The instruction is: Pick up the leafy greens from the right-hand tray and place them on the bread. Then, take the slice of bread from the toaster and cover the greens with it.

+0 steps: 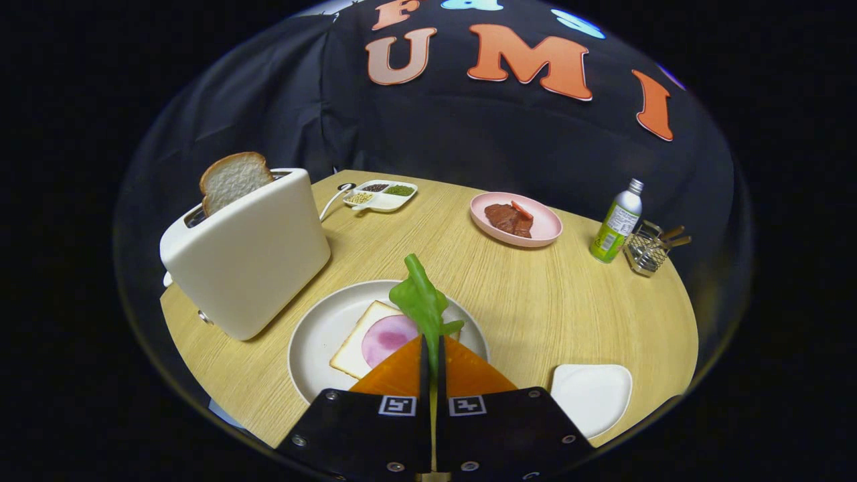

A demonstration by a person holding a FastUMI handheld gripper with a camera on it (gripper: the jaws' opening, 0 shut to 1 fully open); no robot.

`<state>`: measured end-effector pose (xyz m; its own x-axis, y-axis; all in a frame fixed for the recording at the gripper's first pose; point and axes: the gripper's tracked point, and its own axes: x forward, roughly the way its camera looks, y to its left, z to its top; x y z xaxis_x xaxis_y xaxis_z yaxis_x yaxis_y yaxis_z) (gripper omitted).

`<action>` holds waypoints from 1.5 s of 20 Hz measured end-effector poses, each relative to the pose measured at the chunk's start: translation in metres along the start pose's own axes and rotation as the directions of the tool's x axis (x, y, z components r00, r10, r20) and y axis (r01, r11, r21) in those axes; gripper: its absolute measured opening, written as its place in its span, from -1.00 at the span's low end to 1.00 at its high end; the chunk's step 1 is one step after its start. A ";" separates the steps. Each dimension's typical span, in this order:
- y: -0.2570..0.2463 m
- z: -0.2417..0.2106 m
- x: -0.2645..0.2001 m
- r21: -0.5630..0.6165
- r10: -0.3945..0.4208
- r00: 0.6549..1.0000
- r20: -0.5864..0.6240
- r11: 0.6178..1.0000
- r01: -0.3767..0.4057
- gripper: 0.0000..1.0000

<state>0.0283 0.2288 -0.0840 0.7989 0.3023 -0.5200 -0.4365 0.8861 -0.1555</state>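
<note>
Greens (423,301) stand pinched between the jaws, which are closed almost fully on the lower stem, both fingers pressing it; the leaf pokes up just ahead of the fingertips of the gripper (432,351). Below and a little toward nine o'clock of the fingers lies the plate (315,335), with a slice of bread (355,348) on it and a round of pink ham (388,338) on top. The leaf hangs over the three o'clock side of that bread, not yet touching it as far as I can tell.

So the first step looks to be in hand: carrying the greens to the bread. The next move, by my judgement, calls for a small shift toward nine o'clock and downward, then opening the jaws so the leaf lies flat across the ham.

At ten o'clock from the plate stands the toaster (248,254), a second slice (231,179) sticking up from its slot, waiting for the covering step. The white tray (592,395) at three o'clock of the fingers, from which the greens should come, now lies bare on the table (535,301). Well beyond, toward one o'clock, sit a pink plate (535,231) of meat and a bottle (617,224).
</note>
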 end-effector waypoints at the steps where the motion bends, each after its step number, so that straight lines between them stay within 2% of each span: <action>1: 0.003 0.000 0.002 -0.011 -0.001 1.000 0.000 1.000 0.001 -0.93; 4: 0.016 -0.002 0.011 -0.015 0.011 1.000 -0.006 1.000 -0.011 -0.93; 6: 0.025 -0.005 0.017 0.009 0.037 0.999 -0.021 0.999 -0.036 -0.84; 10: 0.028 -0.012 0.024 0.006 0.020 0.999 -0.036 1.000 -0.020 -0.55; 12: 0.028 -0.012 0.026 0.022 0.013 0.999 -0.042 1.000 -0.012 -0.34; 13: 0.029 -0.013 0.025 0.029 0.012 0.999 -0.044 1.000 -0.011 -0.13; 14: 0.029 -0.011 0.024 0.031 0.010 0.999 -0.039 0.999 -0.009 0.00; 17: 0.030 -0.006 0.020 0.033 -0.006 1.000 -0.022 0.999 0.007 0.66; 18: 0.029 -0.004 0.018 0.032 -0.019 1.000 -0.015 0.999 0.020 0.74; 19: 0.027 0.000 0.017 0.031 -0.030 1.000 -0.007 0.999 0.030 0.94; 30: 0.072 0.088 -0.026 0.024 -0.022 0.990 0.137 1.000 0.019 0.96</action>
<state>0.0126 0.3152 -0.0082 0.8575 0.3283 -0.3962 -0.4114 0.8998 -0.1449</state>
